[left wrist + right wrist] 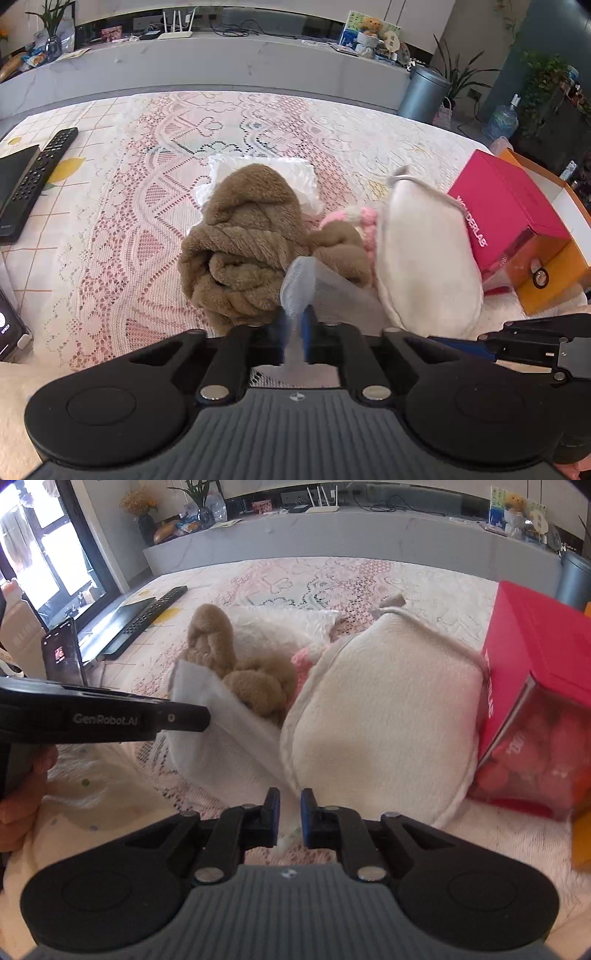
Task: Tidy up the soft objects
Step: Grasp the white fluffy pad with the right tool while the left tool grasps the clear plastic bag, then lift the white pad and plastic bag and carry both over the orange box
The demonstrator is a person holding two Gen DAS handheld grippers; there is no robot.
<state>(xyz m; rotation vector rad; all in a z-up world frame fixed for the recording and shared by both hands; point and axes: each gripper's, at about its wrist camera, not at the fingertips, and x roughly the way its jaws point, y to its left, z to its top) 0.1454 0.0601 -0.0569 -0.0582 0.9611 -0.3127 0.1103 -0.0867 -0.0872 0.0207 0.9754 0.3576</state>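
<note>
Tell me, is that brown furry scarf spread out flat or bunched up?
Bunched up. The brown furry scarf lies in a twisted, knotted heap on the lace tablecloth, with thick folds looping over each other.

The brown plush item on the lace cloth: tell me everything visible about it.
The brown plush item is tan, furry and soft-looking, bunched into thick twisted rolls rather than laid flat. It lies on the lace tablecloth, partly over a white crinkly packet. Its right side meets a pink knitted piece beside the cream pouch. A white cloth, pinched in the left gripper, overlaps its near edge.
</note>
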